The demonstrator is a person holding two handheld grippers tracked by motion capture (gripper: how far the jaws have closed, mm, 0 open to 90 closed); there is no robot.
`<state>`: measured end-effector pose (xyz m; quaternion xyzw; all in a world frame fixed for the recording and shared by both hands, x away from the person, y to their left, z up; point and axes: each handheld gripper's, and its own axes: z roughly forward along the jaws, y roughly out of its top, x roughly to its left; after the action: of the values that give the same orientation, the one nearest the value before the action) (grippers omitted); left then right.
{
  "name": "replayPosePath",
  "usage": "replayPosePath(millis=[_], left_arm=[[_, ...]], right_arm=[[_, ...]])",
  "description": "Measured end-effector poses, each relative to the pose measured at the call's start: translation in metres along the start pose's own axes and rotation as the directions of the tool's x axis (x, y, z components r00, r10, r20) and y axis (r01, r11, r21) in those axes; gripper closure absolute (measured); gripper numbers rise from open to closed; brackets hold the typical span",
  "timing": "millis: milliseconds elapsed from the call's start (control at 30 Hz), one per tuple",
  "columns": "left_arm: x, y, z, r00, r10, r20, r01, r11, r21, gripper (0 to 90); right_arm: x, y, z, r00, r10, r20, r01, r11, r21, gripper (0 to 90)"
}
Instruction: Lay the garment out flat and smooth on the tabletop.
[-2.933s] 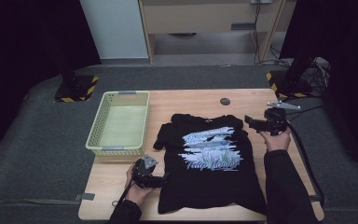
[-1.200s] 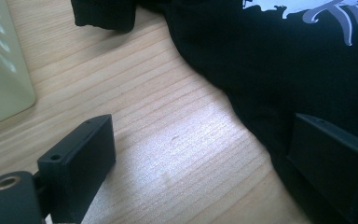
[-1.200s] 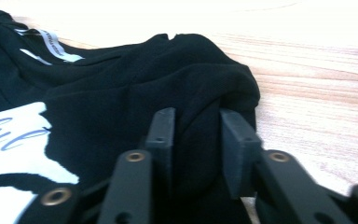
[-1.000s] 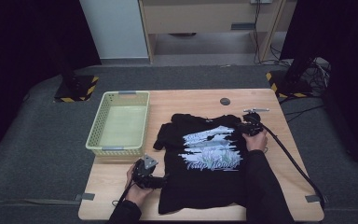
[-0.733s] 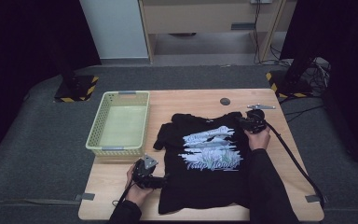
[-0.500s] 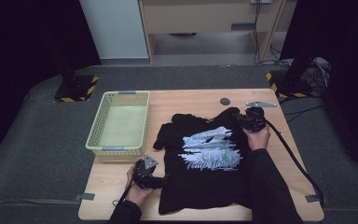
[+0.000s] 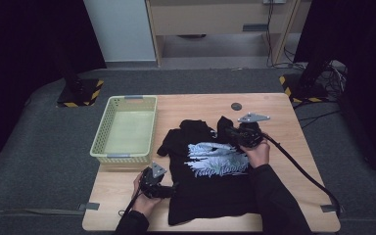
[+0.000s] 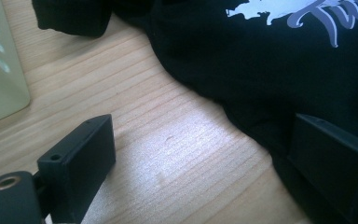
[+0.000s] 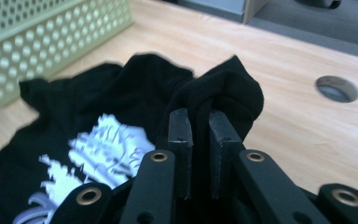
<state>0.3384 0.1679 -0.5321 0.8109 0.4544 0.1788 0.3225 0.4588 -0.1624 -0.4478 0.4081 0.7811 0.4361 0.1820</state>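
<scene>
A black T-shirt (image 7: pixel 210 186) with a white and lilac print lies spread on the wooden table (image 7: pixel 293 122). My right gripper (image 7: pixel 231 133) is shut on the shirt's right sleeve (image 9: pixel 223 93) and holds it lifted and folded inward over the chest; black cloth is pinched between the jaws. My left gripper (image 7: pixel 169 190) rests at the shirt's lower left edge. Its jaws stand wide apart, one fingertip (image 8: pixel 81 158) on bare wood, the other on the black T-shirt (image 8: pixel 261 79).
A pale green plastic basket (image 7: pixel 108 147) stands on the table's left side, close to the shirt's left sleeve. A round cable hole (image 7: pixel 236 106) lies in the table behind the shirt. The right gripper's cable (image 7: pixel 298 171) trails across the table's right part.
My right gripper has closed on the right sleeve, lifted it and carried it left over the shirt. The left gripper has stayed put.
</scene>
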Motion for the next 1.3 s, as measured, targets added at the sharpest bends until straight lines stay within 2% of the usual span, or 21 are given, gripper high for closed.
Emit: replayPosePath(millis=[67, 200, 233, 333, 367, 400, 433, 667, 733, 867, 933, 1000, 1100, 1200, 1300], left_arm=[[0.0, 0.0, 0.0, 1.0, 0.0, 0.0, 0.0, 1.0, 0.0, 7.0], [0.0, 0.0, 0.0, 1.0, 0.001, 0.0, -0.001, 1.0, 0.0, 7.0], [0.0, 0.0, 0.0, 1.0, 0.001, 0.001, -0.001, 1.0, 0.0, 7.0], [0.0, 0.0, 0.0, 1.0, 0.001, 0.001, -0.001, 1.0, 0.0, 7.0], [-0.001, 0.0, 0.0, 1.0, 0.001, 0.001, -0.001, 1.0, 0.0, 7.0], [-0.001, 0.0, 0.0, 1.0, 0.001, 0.001, -0.001, 1.0, 0.0, 7.0], [-0.001, 0.0, 0.0, 1.0, 0.002, 0.001, -0.002, 1.0, 0.002, 7.0], [-0.001, 0.0, 0.0, 1.0, 0.004, 0.003, -0.004, 1.0, 0.002, 7.0], [-0.001, 0.0, 0.0, 1.0, 0.002, 0.002, -0.002, 1.0, 0.0, 7.0], [-0.001, 0.0, 0.0, 1.0, 0.003, 0.003, -0.003, 1.0, 0.0, 6.9], [-0.001, 0.0, 0.0, 1.0, 0.002, 0.002, -0.002, 1.0, 0.0, 6.8], [-0.001, 0.0, 0.0, 1.0, 0.002, 0.002, -0.002, 1.0, 0.0, 6.8], [-0.001, 0.0, 0.0, 1.0, 0.003, 0.003, -0.003, 1.0, 0.0, 6.8], [-0.001, 0.0, 0.0, 1.0, 0.003, 0.003, -0.003, 1.0, -0.001, 6.7], [-0.001, 0.0, 0.0, 1.0, 0.003, 0.003, -0.003, 1.0, -0.001, 6.7]], right_arm=[[0.012, -0.008, 0.008, 0.9995, -0.029, -0.008, 0.029, 0.999, 0.027, 81.6], [0.021, -0.015, 0.015, 0.9991, -0.038, -0.019, 0.039, 0.997, 0.061, 81.4], [0.028, -0.022, 0.022, 0.9982, -0.051, -0.031, 0.054, 0.995, 0.085, 81.2], [0.035, -0.029, 0.027, 0.9969, -0.066, -0.041, 0.071, 0.992, 0.108, 81.1], [0.042, -0.038, 0.033, 0.9948, -0.09, -0.049, 0.095, 0.987, 0.132, 81.0], [0.042, -0.038, 0.033, 0.9948, -0.09, -0.049, 0.095, 0.987, 0.132, 81.0], [0.047, -0.045, 0.038, 0.9929, -0.108, -0.05, 0.114, 0.983, 0.144, 80.8], [0.055, -0.054, 0.044, 0.9916, -0.113, -0.062, 0.121, 0.981, 0.149, 77.2], [0.055, -0.048, 0.04, 0.9913, -0.108, -0.076, 0.119, 0.982, 0.149, 68.5], [0.055, -0.038, 0.031, 0.9901, -0.117, -0.077, 0.126, 0.984, 0.128, 64.2], [0.049, -0.026, 0.02, 0.992, -0.11, -0.062, 0.115, 0.989, 0.088, 61.7], [0.046, -0.022, 0.017, 0.9932, -0.105, -0.05, 0.109, 0.991, 0.074, 60.9], [0.033, -0.01, 0.01, 0.9966, -0.083, -0.002, 0.083, 0.996, 0.044, 60.3], [0.028, -0.007, 0.011, 0.9973, -0.072, 0.016, 0.071, 0.997, 0.041, 59.8], [0.021, -0.004, 0.019, 0.9983, -0.044, 0.038, 0.042, 0.998, 0.049, 58.6]])
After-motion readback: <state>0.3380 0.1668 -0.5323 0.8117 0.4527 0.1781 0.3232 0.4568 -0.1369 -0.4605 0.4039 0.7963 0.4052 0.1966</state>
